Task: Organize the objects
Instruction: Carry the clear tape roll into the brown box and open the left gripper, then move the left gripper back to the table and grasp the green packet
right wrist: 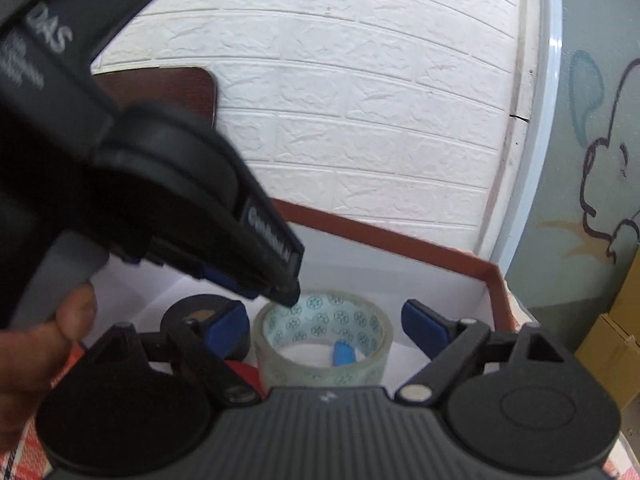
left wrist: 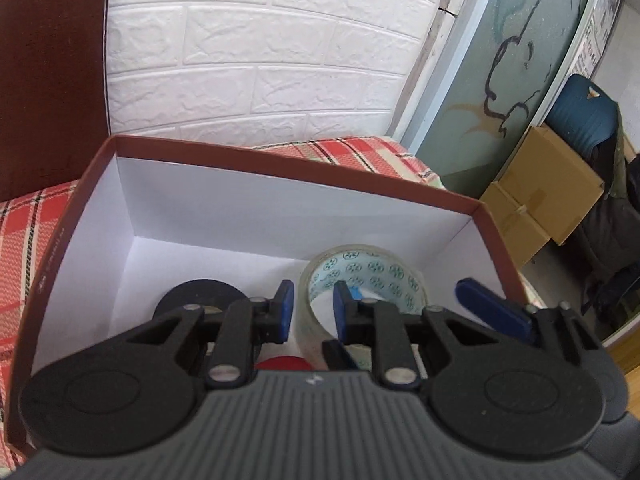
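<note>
The clear tape roll (right wrist: pixel 323 336) stands by the right wall of the box (left wrist: pixel 280 168). The right gripper (right wrist: pixel 324 328), spread wide, should close slowly. The left gripper (left wrist: pixel 313 304) is pressed together, empty.

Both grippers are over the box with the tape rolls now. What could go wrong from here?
The two grippers are crowded: the left gripper hangs right over the clear tape roll and ahead of the open right gripper, so they could collide. Either could also knock the black tape roll or snag the box wall.
</note>
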A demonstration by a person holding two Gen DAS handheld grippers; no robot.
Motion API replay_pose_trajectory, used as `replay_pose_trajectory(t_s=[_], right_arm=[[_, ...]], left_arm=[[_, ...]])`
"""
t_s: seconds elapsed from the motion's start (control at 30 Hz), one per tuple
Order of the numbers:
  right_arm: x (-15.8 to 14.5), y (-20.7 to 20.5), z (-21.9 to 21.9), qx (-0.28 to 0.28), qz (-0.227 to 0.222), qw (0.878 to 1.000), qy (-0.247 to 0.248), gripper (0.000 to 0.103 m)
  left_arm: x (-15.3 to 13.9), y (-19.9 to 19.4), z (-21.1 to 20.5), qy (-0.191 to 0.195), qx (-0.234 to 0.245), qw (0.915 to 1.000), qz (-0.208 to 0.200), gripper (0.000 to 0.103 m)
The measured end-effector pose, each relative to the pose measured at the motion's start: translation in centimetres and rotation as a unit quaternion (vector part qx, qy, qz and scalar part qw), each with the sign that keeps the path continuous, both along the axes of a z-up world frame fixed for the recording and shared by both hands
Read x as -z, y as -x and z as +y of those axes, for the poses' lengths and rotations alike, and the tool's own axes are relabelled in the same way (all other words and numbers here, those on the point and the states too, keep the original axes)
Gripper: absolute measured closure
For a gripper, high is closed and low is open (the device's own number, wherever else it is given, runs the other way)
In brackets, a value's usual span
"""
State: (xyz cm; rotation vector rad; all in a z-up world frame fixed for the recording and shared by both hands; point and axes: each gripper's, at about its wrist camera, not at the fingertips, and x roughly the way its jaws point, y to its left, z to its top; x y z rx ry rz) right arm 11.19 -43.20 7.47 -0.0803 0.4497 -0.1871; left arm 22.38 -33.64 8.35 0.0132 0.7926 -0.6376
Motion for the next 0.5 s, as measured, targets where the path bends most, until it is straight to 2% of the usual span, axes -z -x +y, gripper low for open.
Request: replay_pose_trajectory(t_s=[0.17, 0.37, 0.4, 0.5], right_arm=[[-0.3, 2.8, 0.7, 0.01, -0.024, 0.999, -0.033, 0.018], [-1.0, 6.7, 2.2, 0.032, -0.072, 0.995, -0.067, 0.019], [-1.5, 6.1, 2.6, 0.036, -0.079, 0.994, -0.073, 0.019], [-1.7, 8.3, 3.5, 0.049, -0.091, 0.991, -0.09, 0.019]], left_arm=[[-1.4, 1.6, 1.6, 0.001, 0.001, 0.9998, -0.018, 0.08], [-3.2, 6.4, 4.1, -0.019, 0.009, 0.9973, -0.07, 0.078], [-3.3, 7.2, 4.7, -0.022, 0.01, 0.9969, -0.075, 0.078], [-3.2, 9.1, 6.5, -0.028, 0.005, 0.9966, -0.077, 0.077]])
